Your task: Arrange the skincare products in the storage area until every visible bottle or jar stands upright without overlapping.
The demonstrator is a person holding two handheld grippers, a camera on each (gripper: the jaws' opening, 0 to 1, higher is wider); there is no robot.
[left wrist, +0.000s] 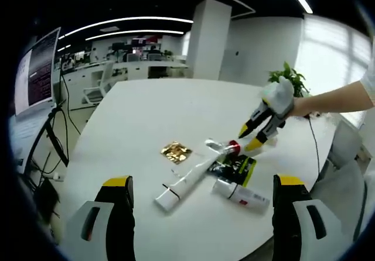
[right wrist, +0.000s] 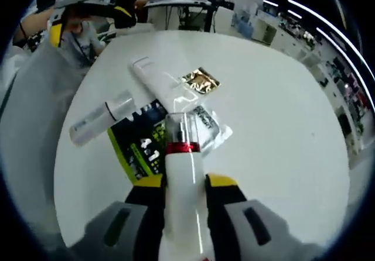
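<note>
A white bottle with a red band and clear cap point(right wrist: 183, 173) sits between the jaws of my right gripper point(right wrist: 186, 182), which is shut on it. From the left gripper view, that red-banded bottle point(left wrist: 227, 148) lies low over the table at the tips of my right gripper point(left wrist: 249, 140). Below it lie a black-and-green sachet point(left wrist: 235, 168), a long white tube point(left wrist: 184, 183) and a second white bottle point(left wrist: 241, 195) on its side. A gold sachet point(left wrist: 176, 152) rests to the left. My left gripper point(left wrist: 203, 182) hangs open above the table's near edge.
The round white table point(left wrist: 176, 109) has free room beyond the products. A monitor point(left wrist: 36, 71) and cables stand at the left, a green plant point(left wrist: 288, 76) at the far right. A clear sachet point(right wrist: 210, 123) lies under the tube point(right wrist: 158, 84).
</note>
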